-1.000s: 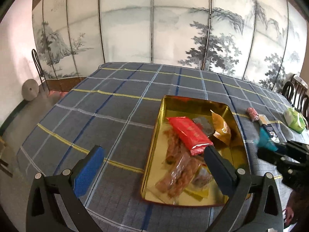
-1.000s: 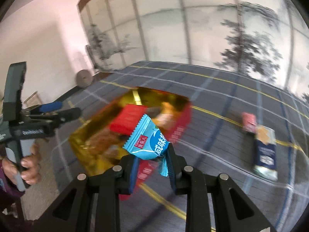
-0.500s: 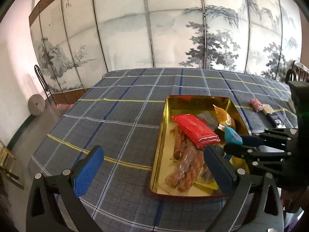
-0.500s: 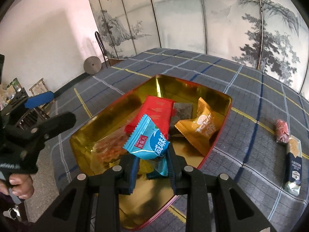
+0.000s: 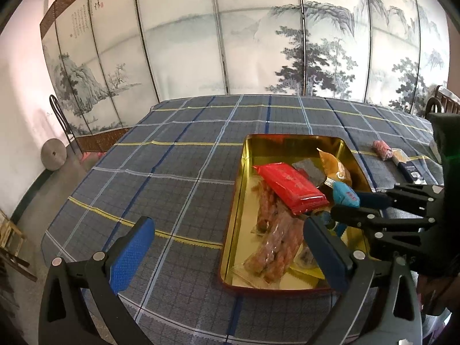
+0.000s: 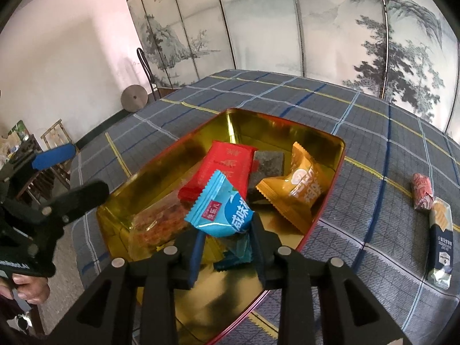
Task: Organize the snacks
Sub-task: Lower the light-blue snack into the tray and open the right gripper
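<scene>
A table covered with a blue-grey plaid cloth (image 5: 178,178) was seen in front of a painted folding screen (image 5: 258,43). A gold tin tray with a red outer rim (image 6: 330,143) was set on the cloth, and several snacks were lying in it: a red packet (image 6: 227,166), an orange packet (image 6: 299,184), a dark square packet (image 6: 267,164) between those two, and clear-wrapped reddish snacks (image 5: 276,238) along the tray's near side. On the cloth to the right of the tray, a small red-patterned sweet (image 6: 422,191) and a long navy-and-tan bar (image 6: 440,241) were left lying end to end, just beside each other.

The left gripper (image 5: 227,250) was held with its fingers wide apart and nothing between them, near the tray's near corner. The right gripper (image 6: 225,247) was positioned over the tray with a light blue packet (image 6: 221,211) between its fingers; its jaws had just been opening, and a gap could be seen between the left pad and the wrapper. Whether the packet was pressed by the right pad could not be told.
</scene>
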### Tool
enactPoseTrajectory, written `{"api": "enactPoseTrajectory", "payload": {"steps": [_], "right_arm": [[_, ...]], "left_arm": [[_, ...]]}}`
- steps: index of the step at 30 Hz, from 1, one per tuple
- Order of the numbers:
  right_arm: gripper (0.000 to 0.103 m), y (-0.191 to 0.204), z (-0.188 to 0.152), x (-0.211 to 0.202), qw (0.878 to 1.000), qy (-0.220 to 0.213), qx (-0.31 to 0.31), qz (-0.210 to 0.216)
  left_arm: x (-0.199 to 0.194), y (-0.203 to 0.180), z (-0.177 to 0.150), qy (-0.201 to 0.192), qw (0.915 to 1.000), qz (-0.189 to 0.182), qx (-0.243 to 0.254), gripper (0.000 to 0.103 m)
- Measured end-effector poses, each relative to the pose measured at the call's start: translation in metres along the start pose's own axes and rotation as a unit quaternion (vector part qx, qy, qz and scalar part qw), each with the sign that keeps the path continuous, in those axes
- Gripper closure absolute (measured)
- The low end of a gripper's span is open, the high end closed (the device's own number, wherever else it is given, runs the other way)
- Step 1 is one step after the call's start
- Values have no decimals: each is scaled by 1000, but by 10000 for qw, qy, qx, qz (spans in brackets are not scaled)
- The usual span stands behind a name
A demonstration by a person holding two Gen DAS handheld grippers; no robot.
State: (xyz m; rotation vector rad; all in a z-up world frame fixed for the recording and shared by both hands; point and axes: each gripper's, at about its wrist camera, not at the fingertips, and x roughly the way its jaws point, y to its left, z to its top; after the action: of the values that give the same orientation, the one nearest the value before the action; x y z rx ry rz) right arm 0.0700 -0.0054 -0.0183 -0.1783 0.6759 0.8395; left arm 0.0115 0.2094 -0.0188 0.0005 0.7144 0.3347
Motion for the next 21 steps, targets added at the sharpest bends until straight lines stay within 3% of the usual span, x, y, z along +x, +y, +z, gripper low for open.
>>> {"api": "enactPoseTrajectory", "payload": {"steps": [3, 13, 21], "right_arm": [[57, -3, 1, -5, 9998, -141, 94, 98], [56, -15, -2, -29, 9982, -487, 316, 145], [56, -61, -45, -71, 9936, -637, 869, -352]], "left_arm": [[1, -2, -1, 51, 10000, -1, 60, 1], [0, -11, 0, 54, 9997, 23, 219, 1], [-1, -22, 4, 96, 9993, -5, 373, 1]]}}
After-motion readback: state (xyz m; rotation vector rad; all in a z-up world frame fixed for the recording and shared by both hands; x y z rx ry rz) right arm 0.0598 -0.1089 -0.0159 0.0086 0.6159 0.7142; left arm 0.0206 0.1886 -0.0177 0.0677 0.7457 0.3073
